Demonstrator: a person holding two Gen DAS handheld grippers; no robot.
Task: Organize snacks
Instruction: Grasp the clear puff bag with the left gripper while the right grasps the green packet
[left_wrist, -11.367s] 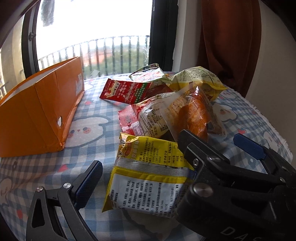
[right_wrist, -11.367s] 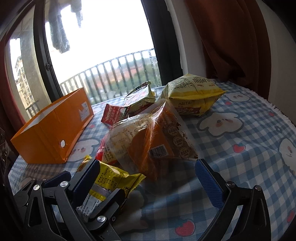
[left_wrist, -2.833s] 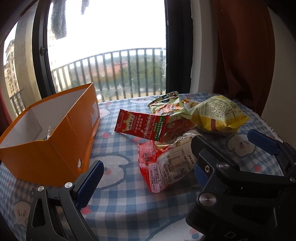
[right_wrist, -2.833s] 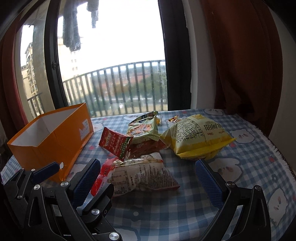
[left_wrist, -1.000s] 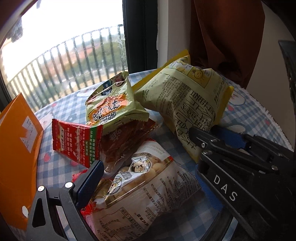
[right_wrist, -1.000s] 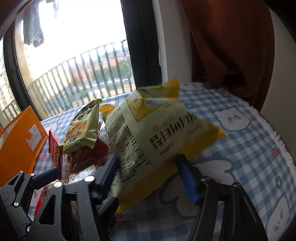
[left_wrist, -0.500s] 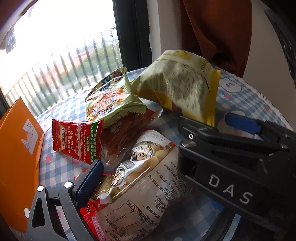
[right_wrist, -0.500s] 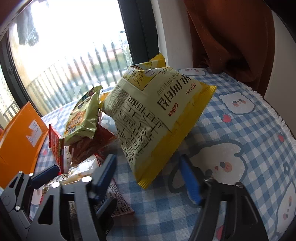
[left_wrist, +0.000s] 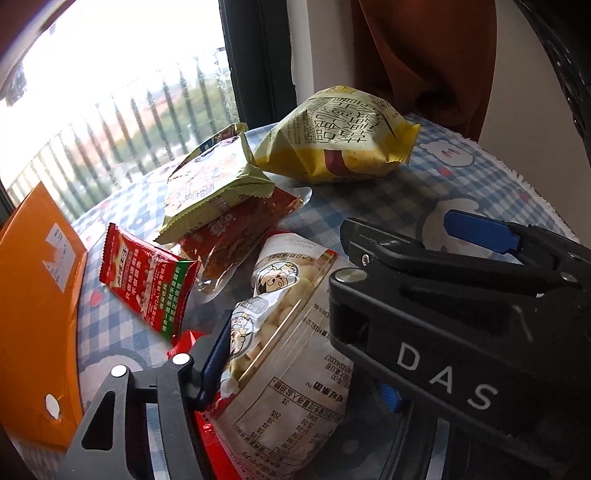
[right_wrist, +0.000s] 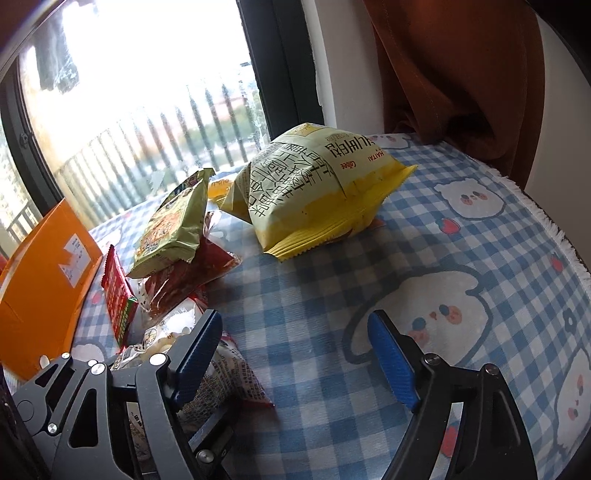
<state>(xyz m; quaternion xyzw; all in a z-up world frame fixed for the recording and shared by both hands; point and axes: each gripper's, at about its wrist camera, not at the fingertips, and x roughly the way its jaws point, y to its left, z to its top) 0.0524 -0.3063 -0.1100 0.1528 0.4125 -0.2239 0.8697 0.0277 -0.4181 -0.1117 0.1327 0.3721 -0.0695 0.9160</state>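
A clear bag of white puffed snacks (left_wrist: 291, 354) lies between the fingers of my left gripper (left_wrist: 299, 376), whose jaws are closed onto it; it also shows in the right wrist view (right_wrist: 218, 365). My right gripper (right_wrist: 295, 358) is open and empty above the cloth. The big yellow chip bag (right_wrist: 317, 195) lies on the table ahead of it, also in the left wrist view (left_wrist: 340, 140). A green packet (left_wrist: 210, 188) rests on a red clear packet (left_wrist: 236, 236). A red sachet (left_wrist: 147, 284) lies left.
An open orange cardboard box (left_wrist: 33, 302) stands at the left, also in the right wrist view (right_wrist: 44, 280). The round table has a blue checked cloth (right_wrist: 461, 288) with a fringed edge at the right. A window and brown curtain (right_wrist: 461, 70) are behind.
My right gripper has let go of the yellow chip bag, which now lies on the table, and has drawn back open. My left gripper has closed on the puffed snack bag.
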